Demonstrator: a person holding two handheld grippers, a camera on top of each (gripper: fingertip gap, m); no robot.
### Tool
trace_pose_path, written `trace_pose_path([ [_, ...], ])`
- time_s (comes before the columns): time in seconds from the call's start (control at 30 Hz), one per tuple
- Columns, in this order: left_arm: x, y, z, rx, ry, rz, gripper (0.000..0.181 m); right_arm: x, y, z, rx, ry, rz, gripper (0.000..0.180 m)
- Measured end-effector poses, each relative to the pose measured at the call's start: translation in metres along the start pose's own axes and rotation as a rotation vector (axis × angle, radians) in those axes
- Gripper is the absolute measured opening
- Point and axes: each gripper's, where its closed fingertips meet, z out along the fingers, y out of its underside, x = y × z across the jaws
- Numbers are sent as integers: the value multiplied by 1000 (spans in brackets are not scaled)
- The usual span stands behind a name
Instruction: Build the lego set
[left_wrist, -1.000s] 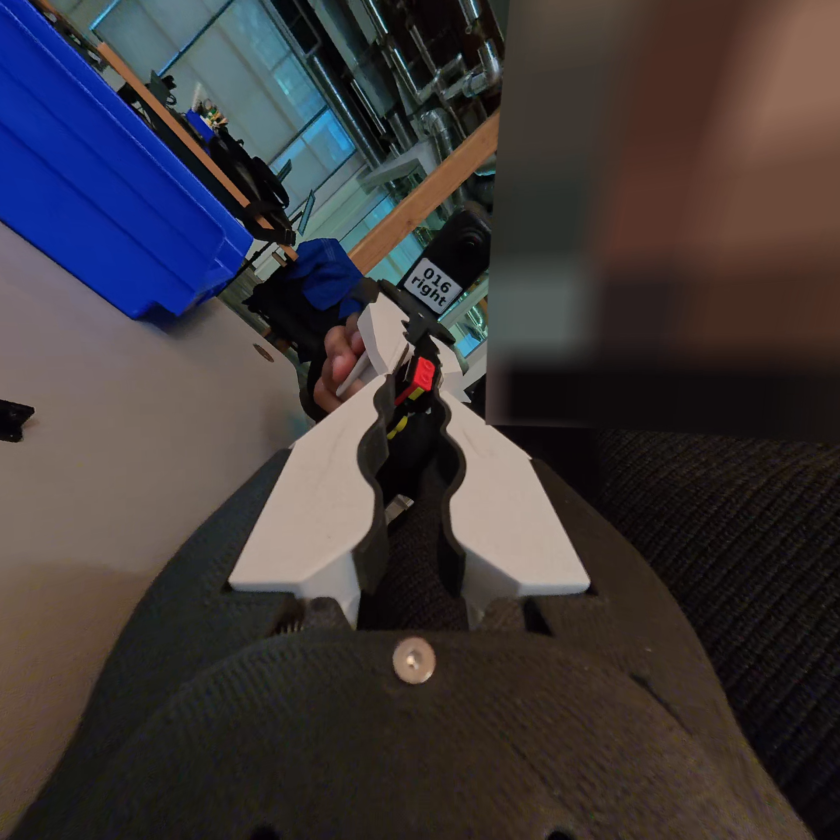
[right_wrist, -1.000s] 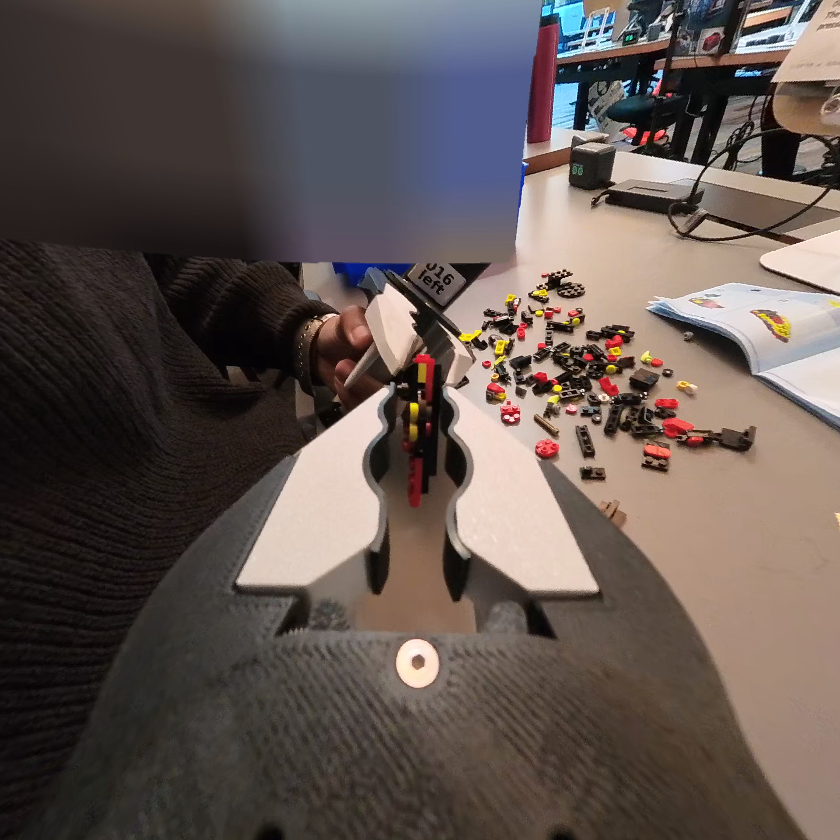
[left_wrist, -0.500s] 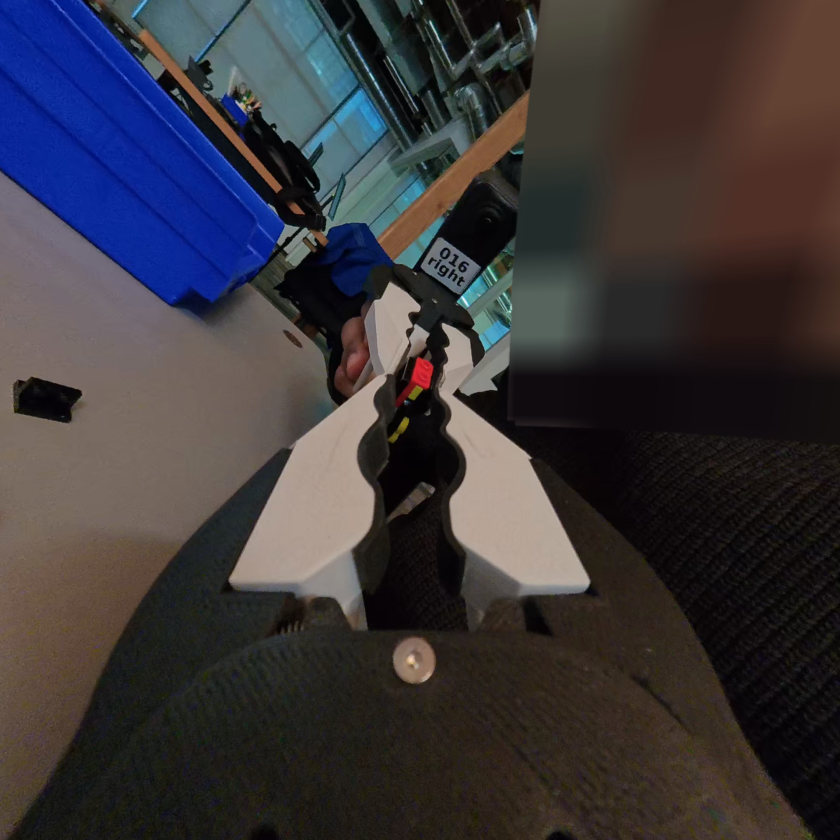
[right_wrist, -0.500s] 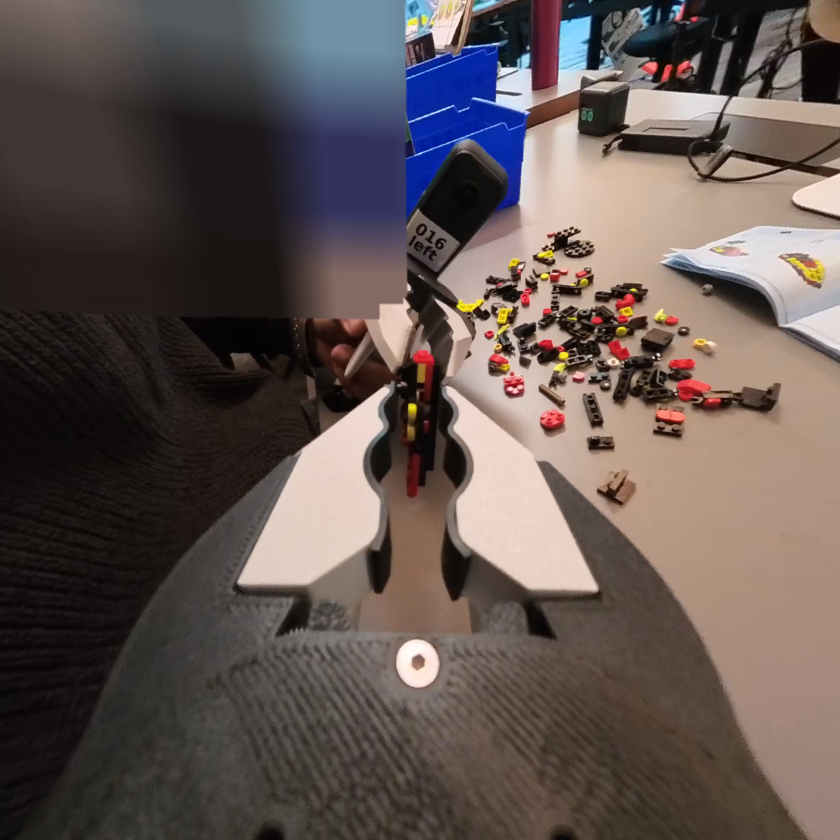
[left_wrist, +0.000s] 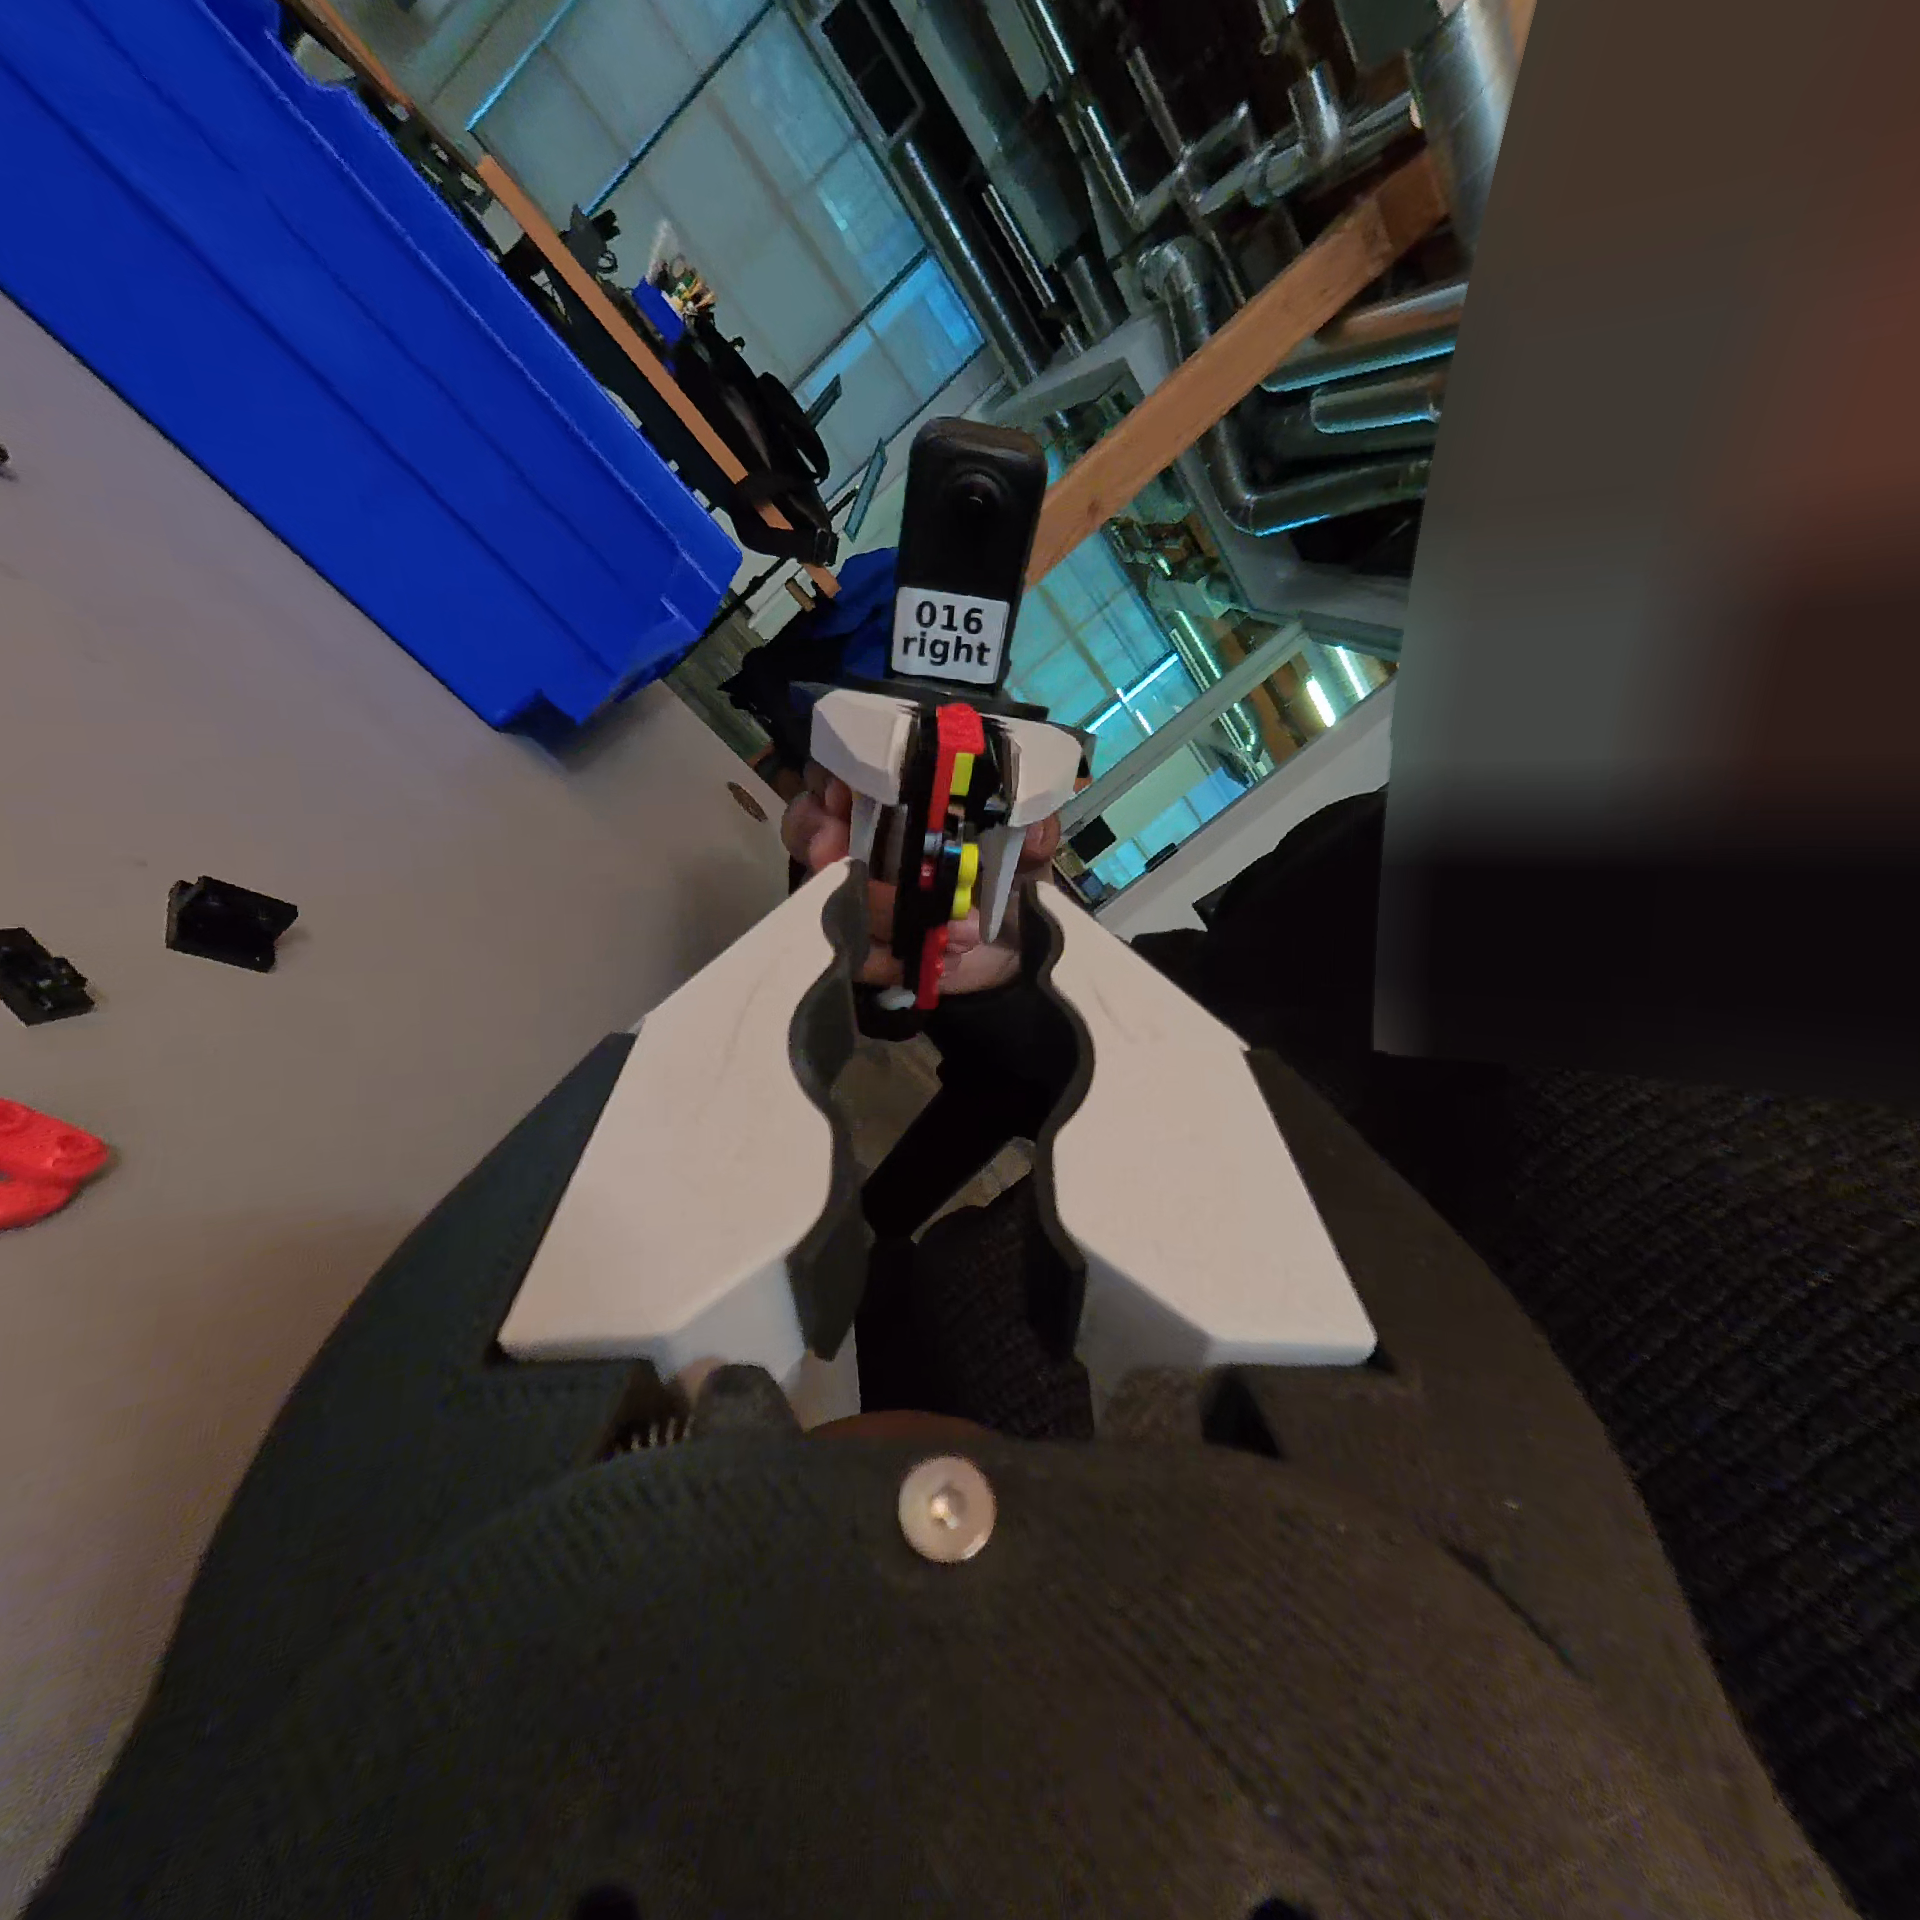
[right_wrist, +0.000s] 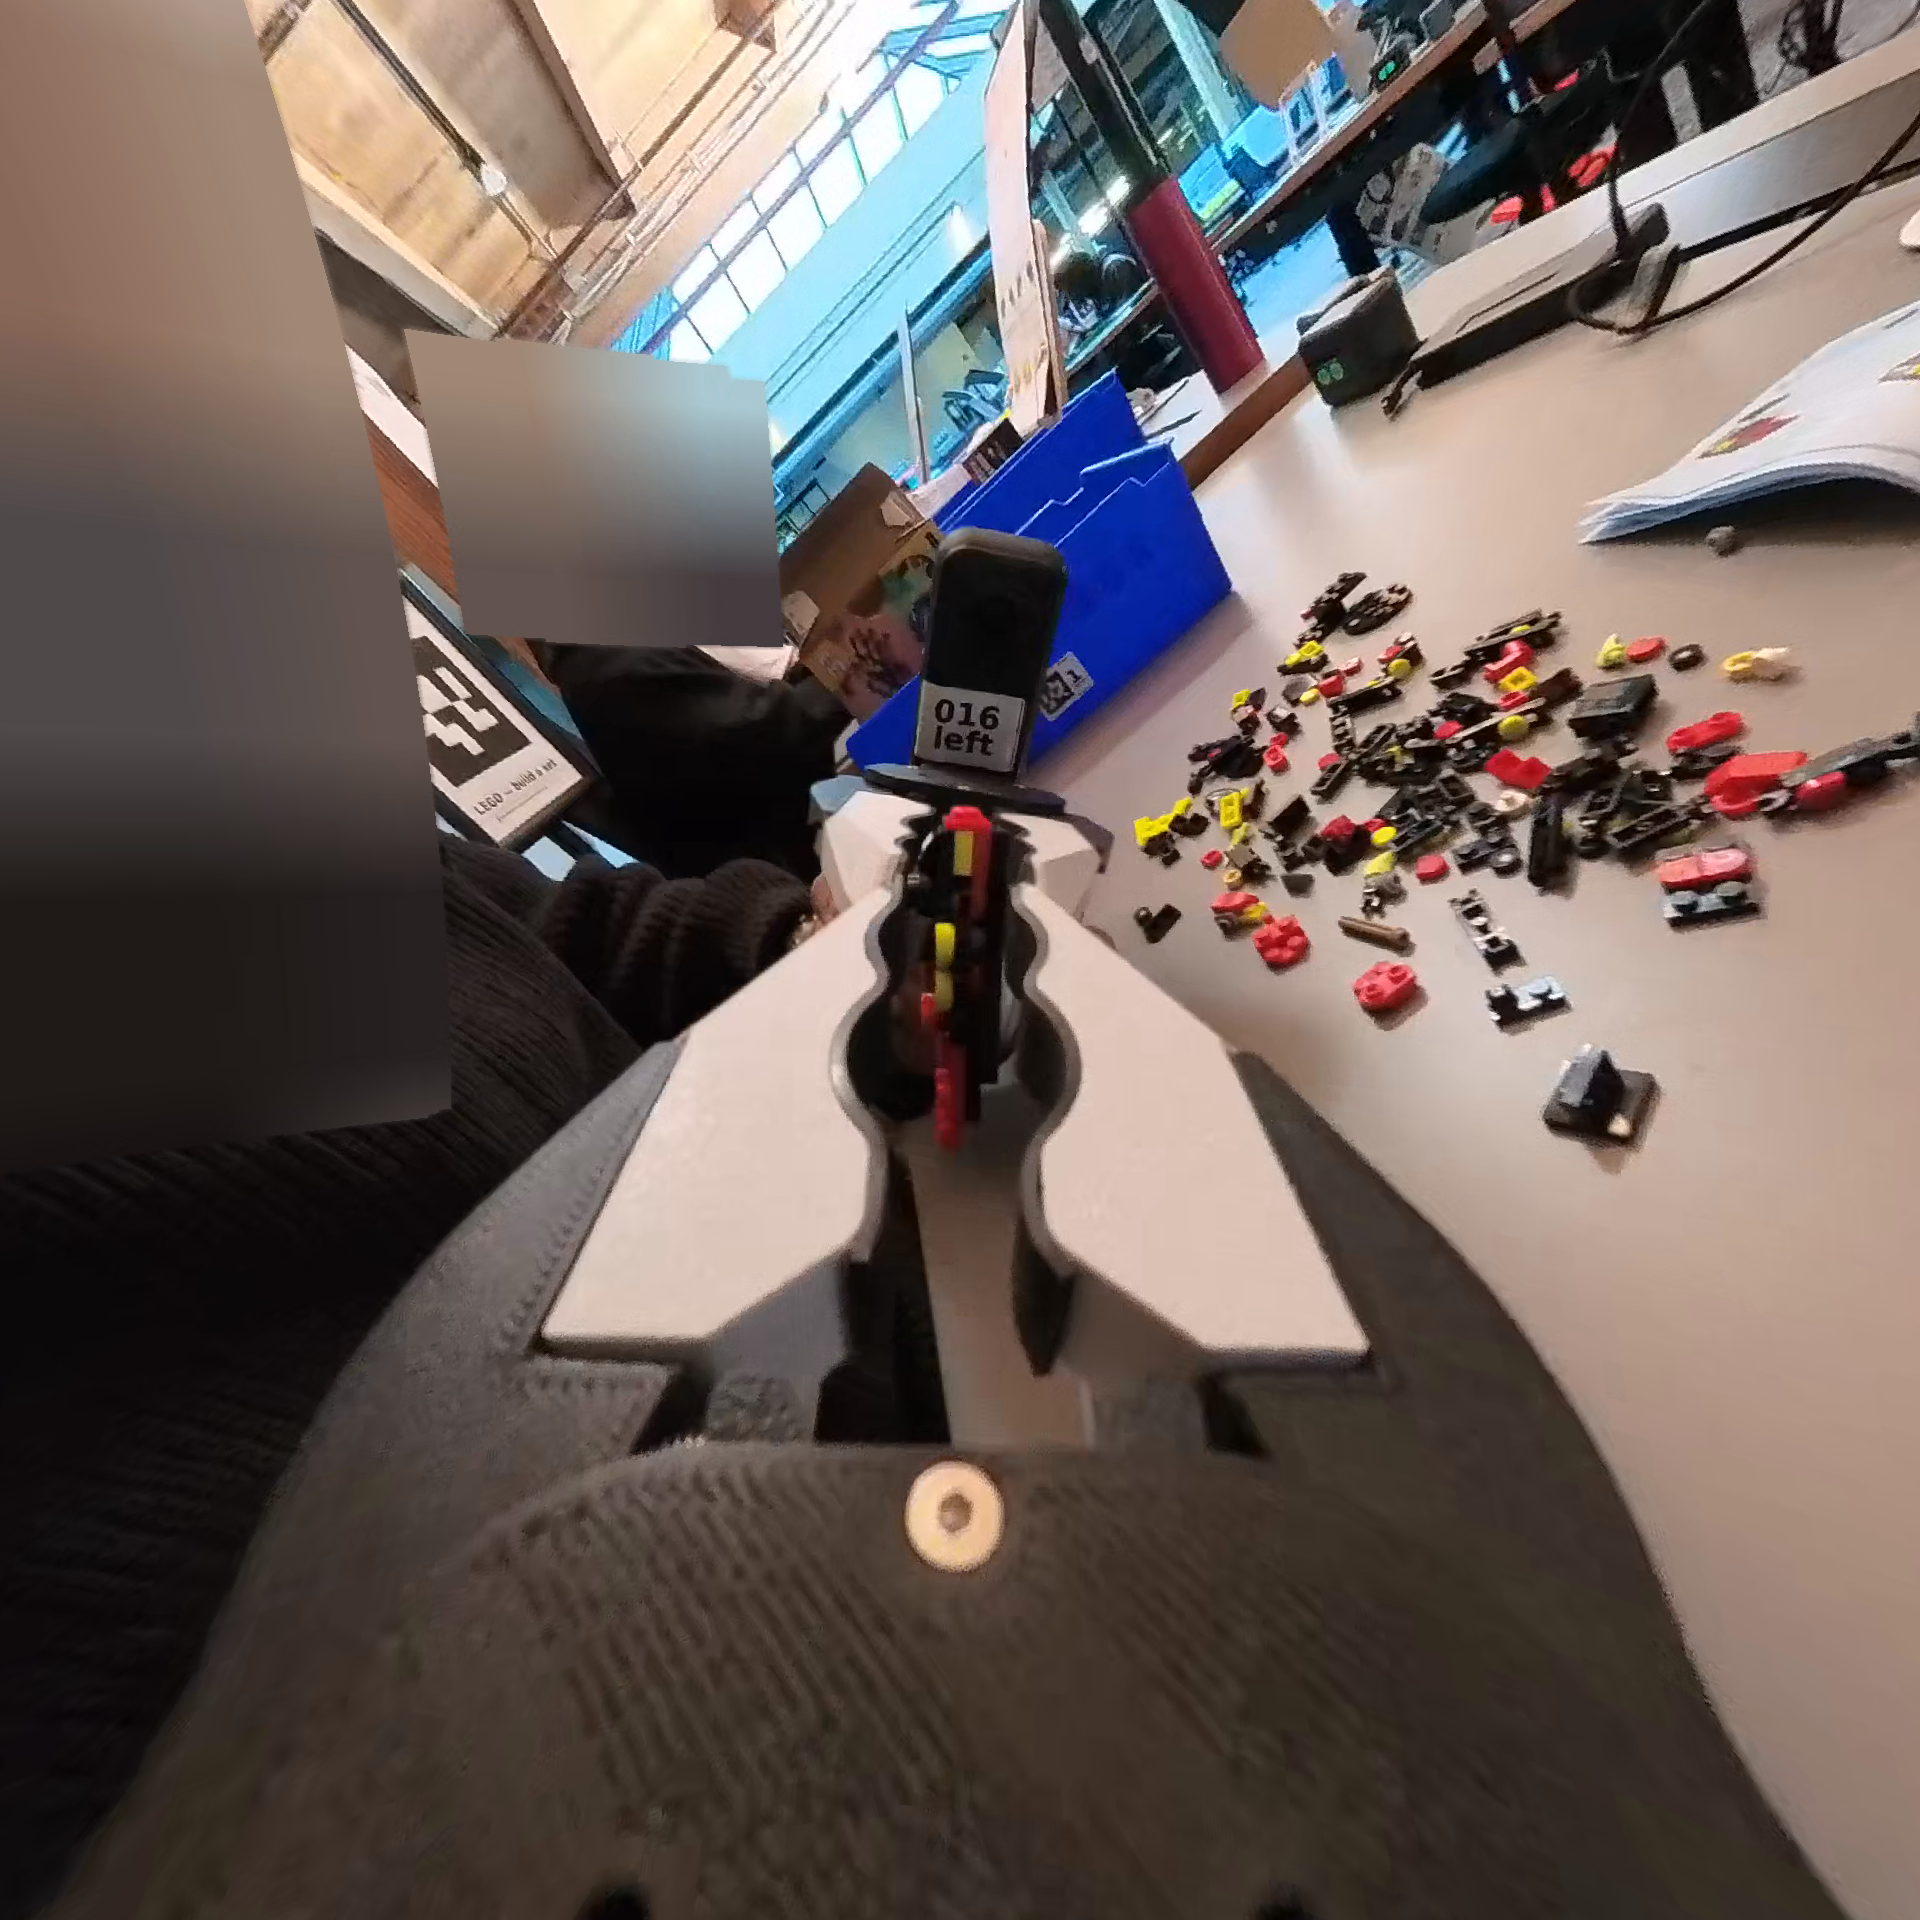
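While the two tools face each other tip to tip above the counter (right_wrist: 1558, 1299) edge, the right tool (right_wrist: 951, 914) clamps narrowly on the black, red and yellow lego assembly (right_wrist: 951, 987), held on edge. The left tool (left_wrist: 940, 925) points at it, fingers spread wide; whether they touch it is unclear. Loose lego pieces (right_wrist: 1455, 790) lie scattered at 2 o'clock in the right wrist view, a blue bin (right_wrist: 1091, 582) at 12.

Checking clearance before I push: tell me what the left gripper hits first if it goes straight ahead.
The left gripper would most likely meet the red, yellow and black lego assembly first; it stands dead ahead, clamped in the right gripper. The remaining gap is unclear.
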Motion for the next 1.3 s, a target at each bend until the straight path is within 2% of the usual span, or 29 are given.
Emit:
trace_pose_path([
  [0.17, 3, -3, -1, 16, -6, 0, 12, -3, 1, 7, 9, -17, 7, 15],
  [0.4, 9, -13, -10, 28, -13, 30, 11, -6, 6, 7, -20, -64, 44, 16],
  [0.6, 17, -15, -15, 7, -47, 171, 11, -8, 3, 6, -17, -60, -23, 30],
  [0.77, 18, -5, -13, -79, -119, 357, 11, -14, 3, 6, -19, -85, -50, 38],
  [1.1, 27, 3, -10, -116, -98, 434, 11, -22, 17, 11, -107, -57, -270, 22],
  [1.3, 26, 6, -8, -135, -104, 461, 11, -26, 20, 13, -123, -62, -306, 22],
])
